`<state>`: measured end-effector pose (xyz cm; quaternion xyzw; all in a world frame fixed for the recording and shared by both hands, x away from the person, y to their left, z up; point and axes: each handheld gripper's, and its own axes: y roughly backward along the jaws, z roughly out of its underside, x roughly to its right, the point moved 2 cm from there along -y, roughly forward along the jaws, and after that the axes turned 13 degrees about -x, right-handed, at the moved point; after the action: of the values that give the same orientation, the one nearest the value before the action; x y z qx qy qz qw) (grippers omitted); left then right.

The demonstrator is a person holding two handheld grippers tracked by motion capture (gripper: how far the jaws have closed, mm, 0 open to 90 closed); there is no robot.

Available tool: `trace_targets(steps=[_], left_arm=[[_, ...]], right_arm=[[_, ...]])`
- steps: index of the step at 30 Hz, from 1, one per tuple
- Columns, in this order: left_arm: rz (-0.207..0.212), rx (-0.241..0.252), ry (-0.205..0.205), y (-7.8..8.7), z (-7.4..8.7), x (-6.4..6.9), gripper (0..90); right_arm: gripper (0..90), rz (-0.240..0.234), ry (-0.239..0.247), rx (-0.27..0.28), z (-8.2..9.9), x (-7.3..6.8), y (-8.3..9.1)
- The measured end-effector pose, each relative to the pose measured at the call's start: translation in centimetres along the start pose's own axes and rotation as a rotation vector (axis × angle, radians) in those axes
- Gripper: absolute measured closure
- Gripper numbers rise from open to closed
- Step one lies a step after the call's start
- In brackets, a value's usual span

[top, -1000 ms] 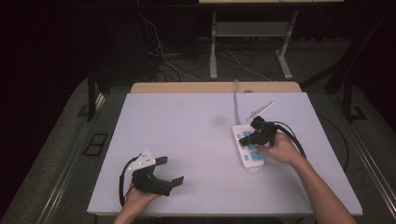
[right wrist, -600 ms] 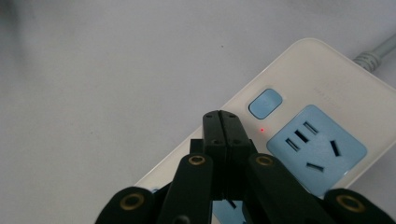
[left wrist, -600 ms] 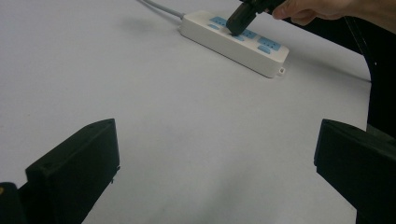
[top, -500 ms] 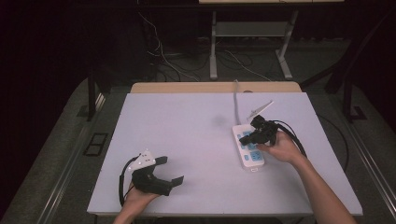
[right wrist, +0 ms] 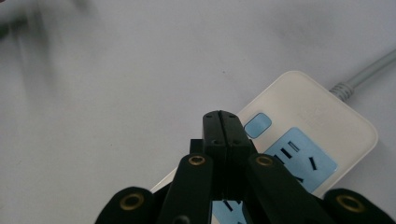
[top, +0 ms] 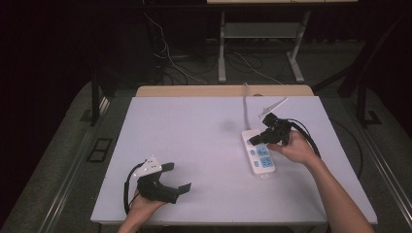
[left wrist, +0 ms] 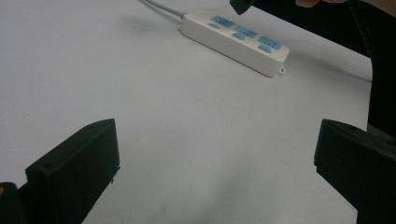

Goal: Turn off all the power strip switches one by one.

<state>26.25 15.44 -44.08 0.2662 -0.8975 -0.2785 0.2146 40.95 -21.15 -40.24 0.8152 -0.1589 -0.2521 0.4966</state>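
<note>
Two grippers, little movement since a second ago: the right gripper (top: 253,141), jaws pressed together, hovers above the power strip's (top: 262,165) switch (right wrist: 258,125). The left gripper (top: 176,177) rests spread apart; a press looks imminent

the table (top: 204,145) lies bare across its left and middle, open to pass. on the right the power strip (top: 258,154) stands in the way, its cord (top: 245,109) running to the far edge. the right gripper (top: 253,141), jaws pressed together, hangs over the strip's far end.
</note>
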Motion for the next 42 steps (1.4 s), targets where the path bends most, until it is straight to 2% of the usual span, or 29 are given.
trace_targets(steps=[12,23,42], left_arm=[[-0.001,0.002,0.0,0.1,0.0,0.0,0.0],[-0.002,0.003,0.0,0.1,0.0,0.0,0.0],[0.0,0.007,0.001,0.2,0.0,-0.1,0.0]], right_arm=[[90.0,0.024,0.001,-0.016,-0.8,0.3,0.8],[90.0,0.044,0.005,-0.009,-2.2,0.6,2.0],[90.0,0.038,-0.013,-0.076,-2.5,2.1,-0.6]])
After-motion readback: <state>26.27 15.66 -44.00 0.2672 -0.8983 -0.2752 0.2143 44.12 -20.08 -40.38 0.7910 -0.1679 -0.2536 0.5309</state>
